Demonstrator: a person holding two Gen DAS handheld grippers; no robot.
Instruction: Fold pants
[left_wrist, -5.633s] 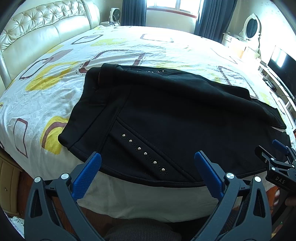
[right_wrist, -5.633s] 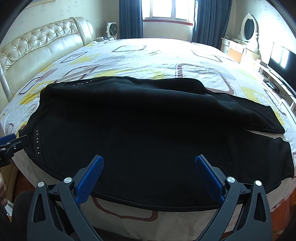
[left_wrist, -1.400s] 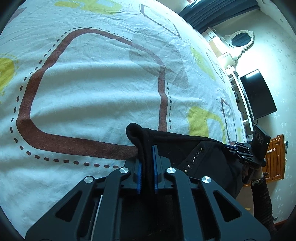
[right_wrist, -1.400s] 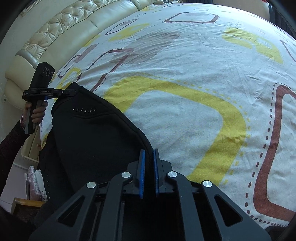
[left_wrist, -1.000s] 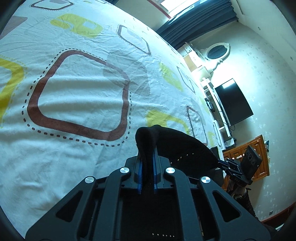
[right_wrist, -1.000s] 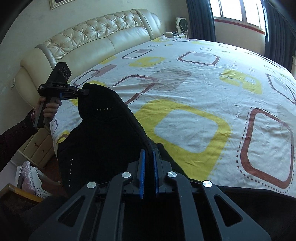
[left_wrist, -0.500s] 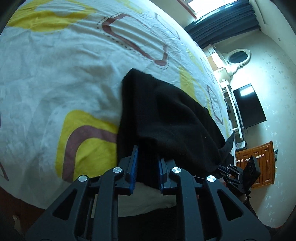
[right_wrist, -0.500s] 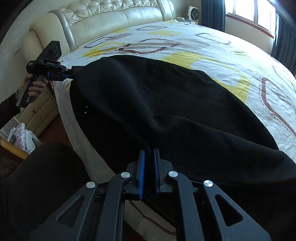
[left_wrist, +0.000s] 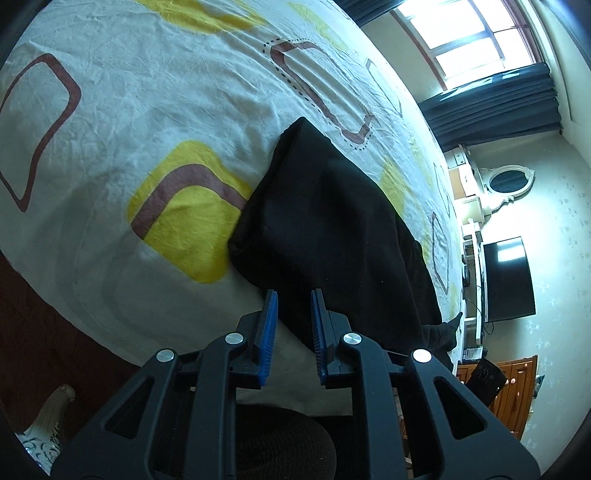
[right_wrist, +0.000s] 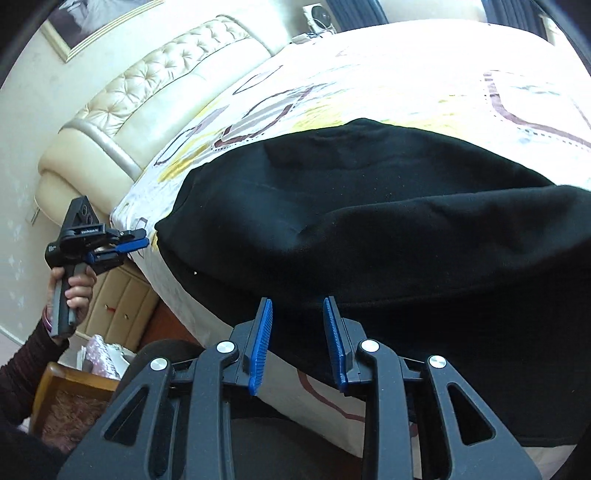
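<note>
The black pants (left_wrist: 332, 221) lie folded lengthwise along the near edge of the bed (left_wrist: 147, 110), and they also show in the right wrist view (right_wrist: 369, 221). My left gripper (left_wrist: 293, 295) is open and empty, its blue pads just at the pants' near edge. My right gripper (right_wrist: 297, 304) is open and empty at the near hem. The left gripper also shows in the right wrist view (right_wrist: 140, 238), held beside the pants' left end.
A cream tufted headboard (right_wrist: 147, 99) stands at the bed's left. A bedside cabinet (right_wrist: 118, 295) is below it. A TV (left_wrist: 508, 280), an oval mirror (left_wrist: 508, 181) and a wooden dresser (left_wrist: 517, 387) line the far right wall.
Both grippers were shut on the pants, carried the far edge over toward the near edge, and have now opened and let go. The pants lie folded in half.
</note>
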